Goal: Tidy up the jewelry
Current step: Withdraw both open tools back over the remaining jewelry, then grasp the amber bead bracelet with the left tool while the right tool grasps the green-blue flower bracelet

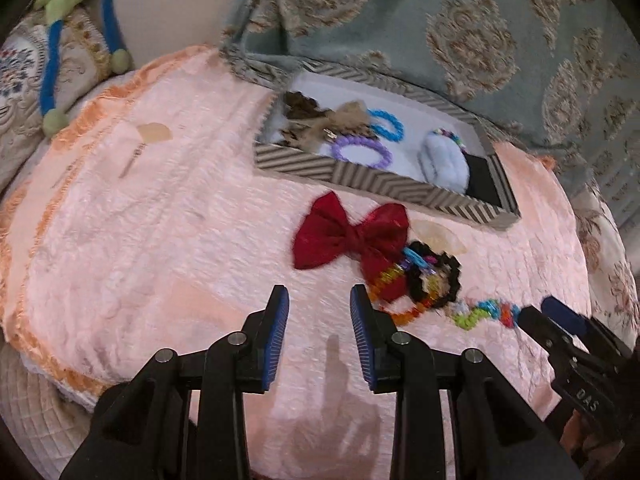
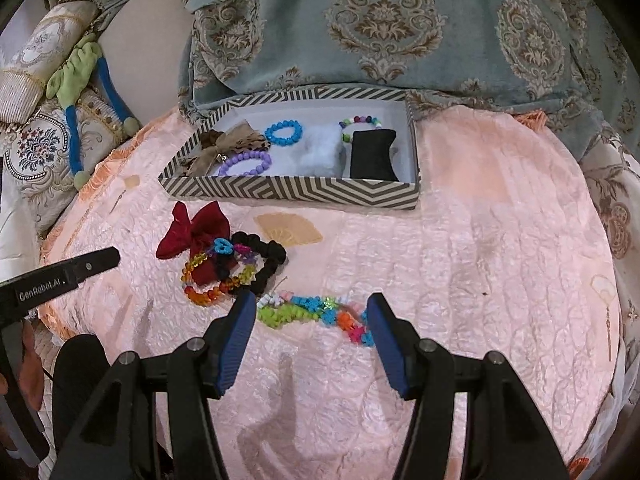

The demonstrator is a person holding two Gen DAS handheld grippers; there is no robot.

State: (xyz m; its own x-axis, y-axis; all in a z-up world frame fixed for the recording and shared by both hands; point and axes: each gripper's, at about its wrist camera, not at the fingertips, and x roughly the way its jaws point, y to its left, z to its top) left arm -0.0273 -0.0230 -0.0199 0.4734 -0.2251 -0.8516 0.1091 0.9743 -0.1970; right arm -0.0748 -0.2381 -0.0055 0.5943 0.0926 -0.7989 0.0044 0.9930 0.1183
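Both pairs of fingers spread, empty — right fingers (image 2: 312, 312) straddle the bead strand (image 2: 308, 312), left fingers (image 1: 319, 304) beside the red bow (image 1: 348, 236)

A pink quilted cover (image 2: 480, 240) with orange fringe spreads over the bed. Behind it hangs a blue-grey damask fabric (image 2: 400, 20). Left of the cover lie embroidered cushions (image 2: 36, 152).

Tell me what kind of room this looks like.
Probably a home living room or bedroom: a pink quilted cover, a blue damask throw draped behind it, embroidered cushions alongside, and a chevron box holding bracelets.
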